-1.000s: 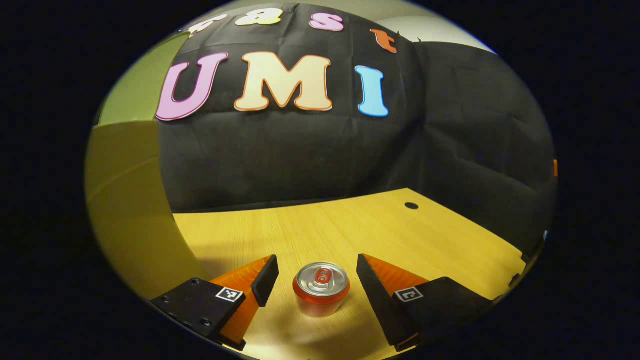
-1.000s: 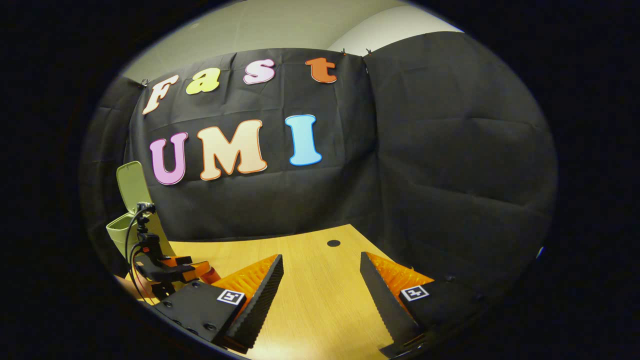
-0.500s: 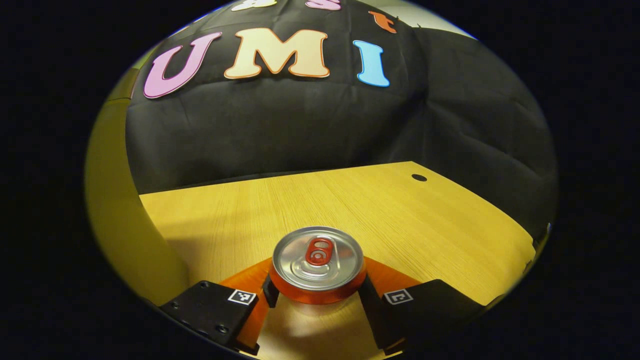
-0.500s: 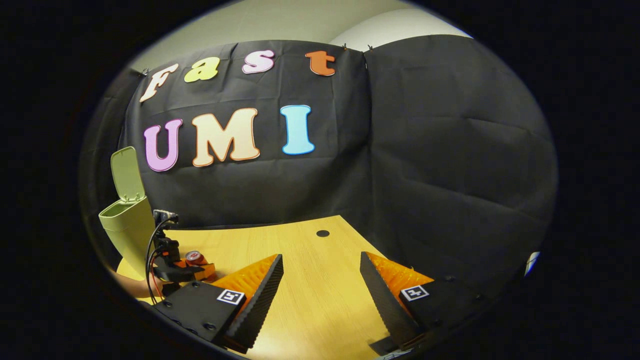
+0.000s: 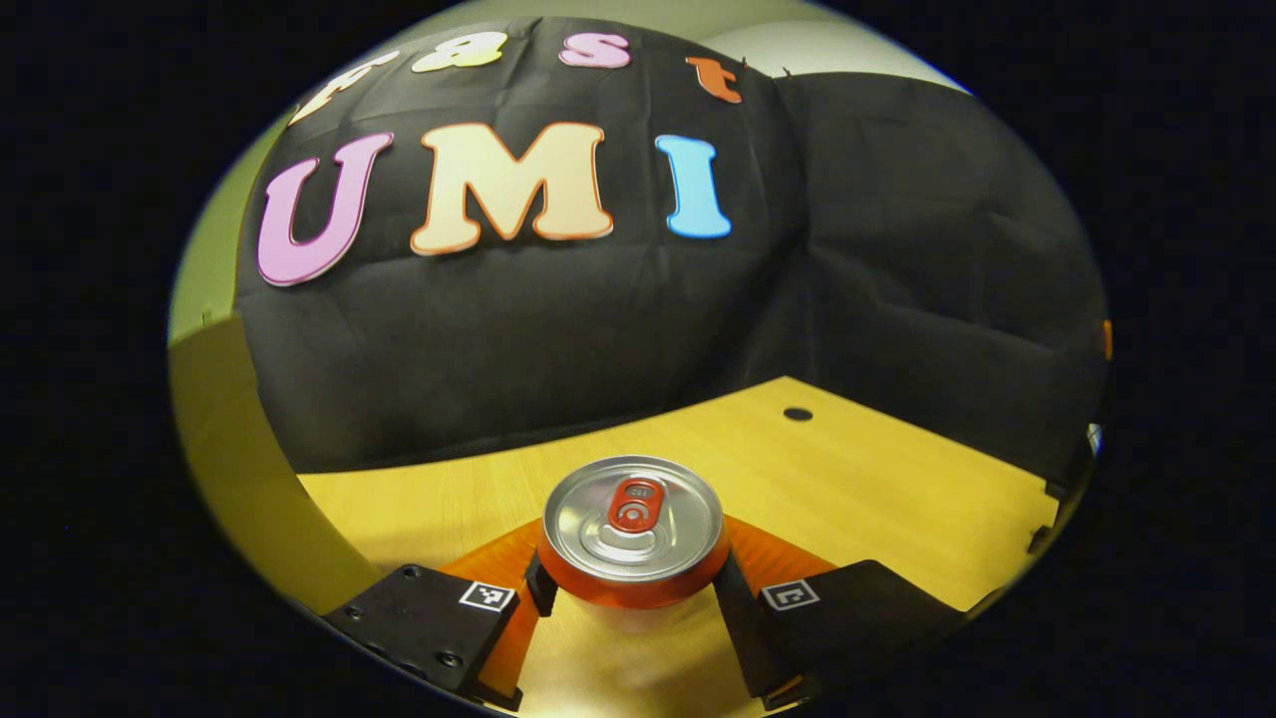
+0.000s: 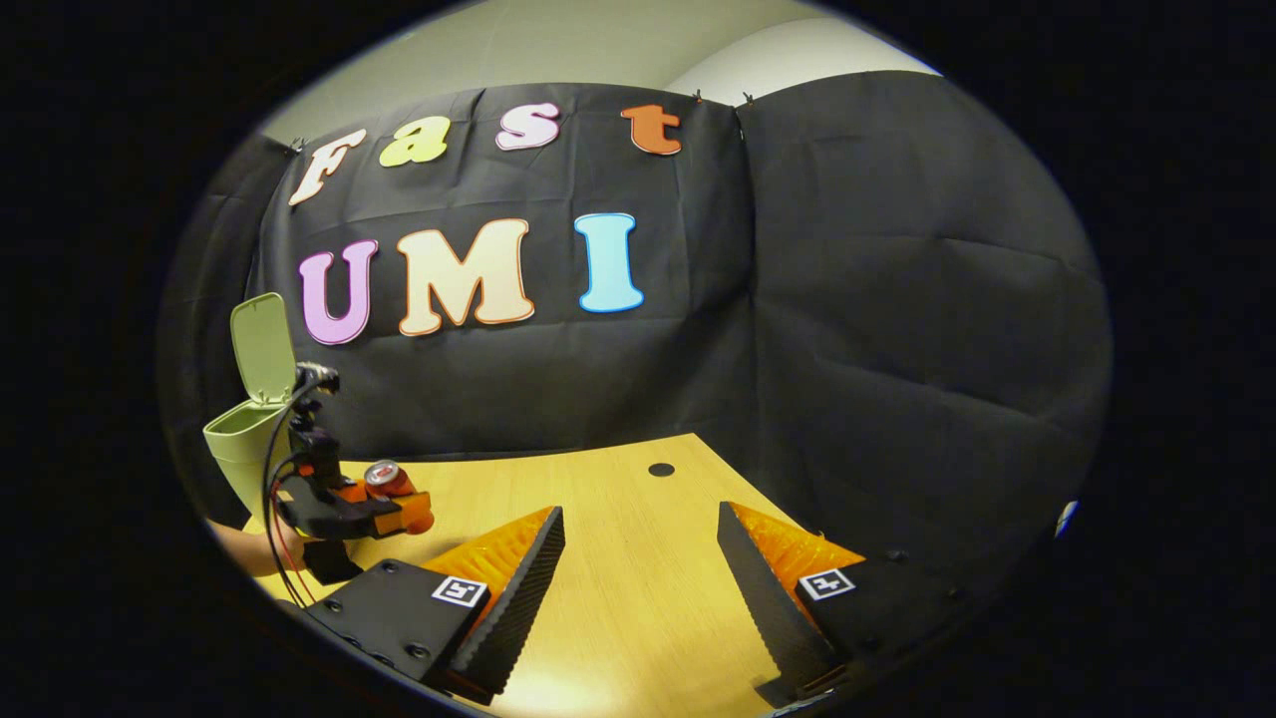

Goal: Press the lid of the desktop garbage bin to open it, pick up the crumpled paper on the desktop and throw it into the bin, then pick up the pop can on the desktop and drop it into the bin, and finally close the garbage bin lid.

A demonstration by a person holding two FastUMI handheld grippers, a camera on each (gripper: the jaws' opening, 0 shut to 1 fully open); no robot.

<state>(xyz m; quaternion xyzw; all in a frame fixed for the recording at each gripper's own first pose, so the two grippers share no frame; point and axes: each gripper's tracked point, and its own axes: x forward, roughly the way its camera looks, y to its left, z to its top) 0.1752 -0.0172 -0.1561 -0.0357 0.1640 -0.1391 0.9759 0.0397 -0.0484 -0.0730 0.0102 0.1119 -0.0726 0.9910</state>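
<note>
In the left gripper view a red pop can (image 5: 632, 534) with a silver top sits between both fingers of my left gripper (image 5: 630, 588), which is shut on it and holds it above the wooden desktop (image 5: 867, 479). The right gripper view shows that left gripper (image 6: 404, 509) far off at the left, carrying the can (image 6: 387, 479) clear of the desk, just right of the pale green bin (image 6: 244, 454) with its lid (image 6: 262, 347) standing up. My right gripper (image 6: 638, 578) hangs open over the desk, nothing between its fingers.
The bin's green wall (image 5: 239, 469) curves close along the left in the left gripper view. A small dark hole (image 6: 660, 469) marks the desktop near the back. A hand (image 6: 244, 546) holds the left gripper. Black cloth walls close the back and right.
My left gripper closed on the can, then lifted it off the desk toward the bin. My right gripper has stayed open and nearly still.
</note>
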